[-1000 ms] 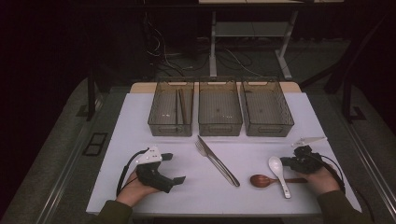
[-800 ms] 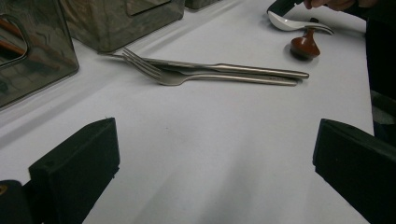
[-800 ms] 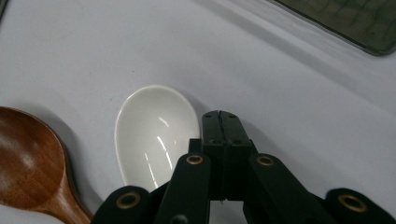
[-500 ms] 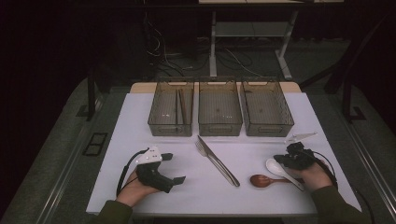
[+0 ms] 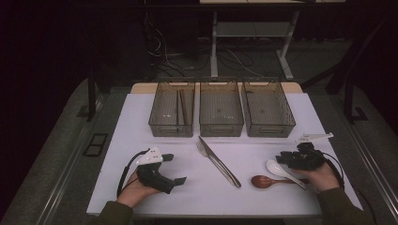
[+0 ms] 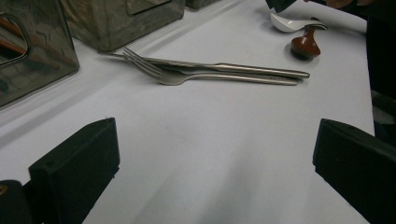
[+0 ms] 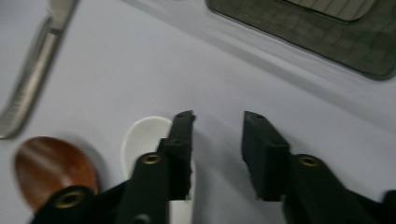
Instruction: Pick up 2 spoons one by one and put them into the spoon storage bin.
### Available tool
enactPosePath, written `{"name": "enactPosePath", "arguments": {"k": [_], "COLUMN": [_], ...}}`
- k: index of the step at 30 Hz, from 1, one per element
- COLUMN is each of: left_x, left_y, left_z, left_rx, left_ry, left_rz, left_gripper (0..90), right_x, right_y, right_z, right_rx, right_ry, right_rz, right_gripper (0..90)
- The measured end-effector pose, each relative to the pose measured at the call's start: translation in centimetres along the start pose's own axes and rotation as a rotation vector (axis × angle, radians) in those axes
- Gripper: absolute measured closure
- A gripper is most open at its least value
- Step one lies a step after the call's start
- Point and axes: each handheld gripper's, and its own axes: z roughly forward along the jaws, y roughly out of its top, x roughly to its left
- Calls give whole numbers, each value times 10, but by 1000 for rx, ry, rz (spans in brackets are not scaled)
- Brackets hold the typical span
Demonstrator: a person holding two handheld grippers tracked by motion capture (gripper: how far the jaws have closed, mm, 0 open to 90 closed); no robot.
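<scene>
High view: right gripper (image 5: 287, 161) is hovering over the white spoon (image 5: 281, 171)
Right jaws: have just been opening, standing partly apart, pinching nothing
White spoon: lying at the wooden spoon's (image 5: 264, 181) one o'clock
Left gripper (image 5: 174, 168): resting on the table (image 5: 141, 122), jaws spread wide

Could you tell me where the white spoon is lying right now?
In the high view the white spoon lies near the table's right front, just beside the brown spoon, directly under the right gripper.
</scene>
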Motion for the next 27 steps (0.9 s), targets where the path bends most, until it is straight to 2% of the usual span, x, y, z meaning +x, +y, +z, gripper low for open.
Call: {"name": "enactPosePath", "arguments": {"k": [2,4,12,20,22,24,26,27], "left_x": [0,0,1,1,1,0,0,0], "left_y": [0,0,0,0,0,0,0,0], "left_z": [0,0,0,1,1,1,1,1], "left_rx": [0,3,6,5,6,9,9,9], "left_ry": [0,0,1,0,-1,-1,-1,0], "left_rz": [0,1,3,0,0,-1,1,0], "left_gripper": [0,0,0,0,0,0,0,0], "right_x": [1,3,11,19,21,23,25,26], "right_y": [-4,-7,-9,-10,-10,-10,-10,-10], "right_z": [-1,-1,4,12,12,13,13,13], "right_rx": [-7,2,31,75,77,81,87,90], "right_ry": [28,40,65,52,37,27,15,18], "right_rz": [2,-26,-74,-129,-155,-151,-169,-176], "right_gripper": [517,488,473,478,474,476,494,531]}}
